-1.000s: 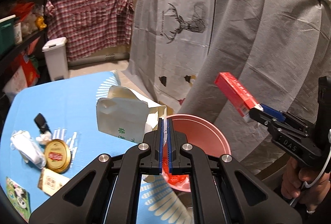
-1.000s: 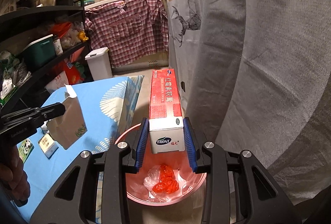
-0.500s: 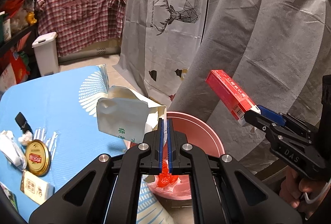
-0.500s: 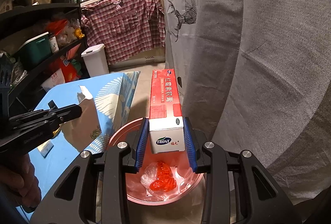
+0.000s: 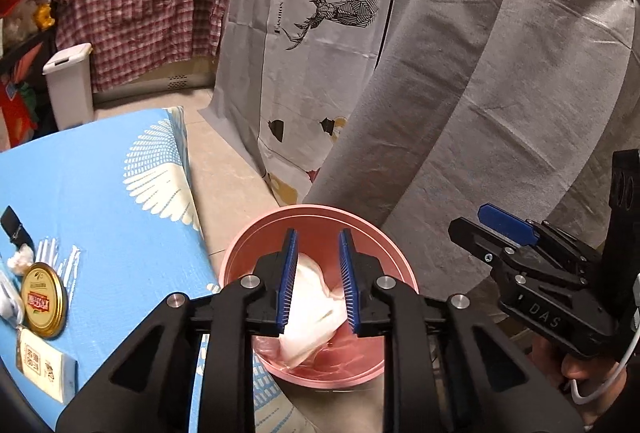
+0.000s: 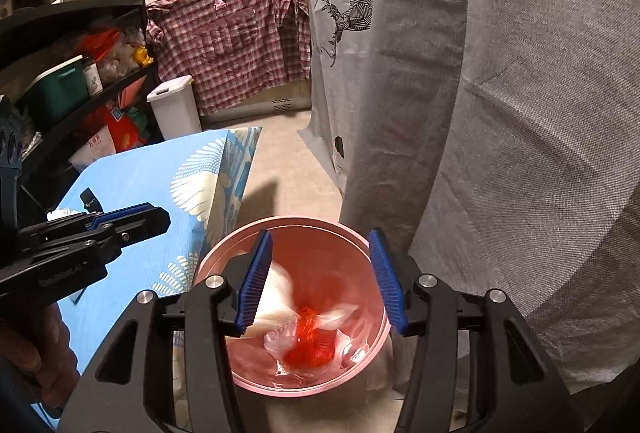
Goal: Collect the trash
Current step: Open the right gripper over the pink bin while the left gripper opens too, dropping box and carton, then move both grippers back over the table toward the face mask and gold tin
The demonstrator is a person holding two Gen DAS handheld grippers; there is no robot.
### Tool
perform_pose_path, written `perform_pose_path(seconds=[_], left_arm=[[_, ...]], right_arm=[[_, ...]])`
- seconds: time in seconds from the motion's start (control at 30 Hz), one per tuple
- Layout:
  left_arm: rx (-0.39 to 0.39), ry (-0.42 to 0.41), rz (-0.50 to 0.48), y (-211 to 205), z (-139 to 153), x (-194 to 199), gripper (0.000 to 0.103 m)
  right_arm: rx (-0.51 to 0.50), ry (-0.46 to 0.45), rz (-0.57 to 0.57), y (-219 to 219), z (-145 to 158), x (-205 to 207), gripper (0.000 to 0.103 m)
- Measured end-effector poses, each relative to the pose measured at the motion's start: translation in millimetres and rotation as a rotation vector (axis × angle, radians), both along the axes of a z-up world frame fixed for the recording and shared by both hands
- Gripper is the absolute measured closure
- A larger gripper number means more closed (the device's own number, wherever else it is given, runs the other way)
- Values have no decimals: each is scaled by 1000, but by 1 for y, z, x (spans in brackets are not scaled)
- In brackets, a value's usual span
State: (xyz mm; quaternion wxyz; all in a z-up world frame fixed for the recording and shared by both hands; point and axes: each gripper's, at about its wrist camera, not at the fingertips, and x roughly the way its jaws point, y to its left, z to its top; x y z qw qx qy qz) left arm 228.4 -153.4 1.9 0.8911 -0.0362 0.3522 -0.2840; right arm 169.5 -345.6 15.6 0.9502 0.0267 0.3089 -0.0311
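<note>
A pink bin (image 5: 320, 217) stands on the floor beside the blue table; it also shows in the right wrist view (image 6: 304, 229). My left gripper (image 5: 318, 281) is open above the bin, with the white paper bag (image 5: 312, 313) lying inside below it. My right gripper (image 6: 322, 281) is open and empty above the bin. In the right wrist view the bin holds the white bag (image 6: 276, 293), blurred red trash (image 6: 312, 341) and clear plastic. The red box is not clearly visible.
The blue tablecloth (image 5: 100, 201) carries a gold round lid (image 5: 42, 299), a small carton (image 5: 44, 365), cotton swabs (image 5: 56, 253) and a black clip (image 5: 14, 227). Grey draped cloth (image 5: 480, 113) hangs right of the bin. A white pedal bin (image 5: 70, 85) stands at the back.
Both grippers opened over the bin. The paper bag left my left gripper and the red box left my right gripper; both dropped into the bin.
</note>
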Motion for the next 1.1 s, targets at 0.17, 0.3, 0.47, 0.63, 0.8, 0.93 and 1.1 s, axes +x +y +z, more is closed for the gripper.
perform_pose_path(seconds=[0.17, 0.3, 0.47, 0.63, 0.8, 0.93, 1.1], left_arm=[[-3, -4, 16, 8, 2, -1, 83], [-1, -16, 31, 19, 8, -6, 83], [22, -35, 69, 40, 18, -14, 83], [43, -62, 125, 76, 29, -27, 83], [62, -78, 197, 118, 37, -40, 83], [76, -85, 260, 153, 41, -52, 83], [87, -102, 331, 196, 44, -66, 83]], right_arm=[[-3, -11, 5, -1, 0, -1, 52], [-10, -37, 17, 3, 4, -5, 52], [-25, -95, 59, 15, 14, -15, 52], [-15, -159, 120, 35, 28, -28, 53], [9, -211, 189, 60, 39, -39, 57], [29, -226, 240, 81, 44, -43, 62], [35, -239, 324, 116, 45, -46, 64]])
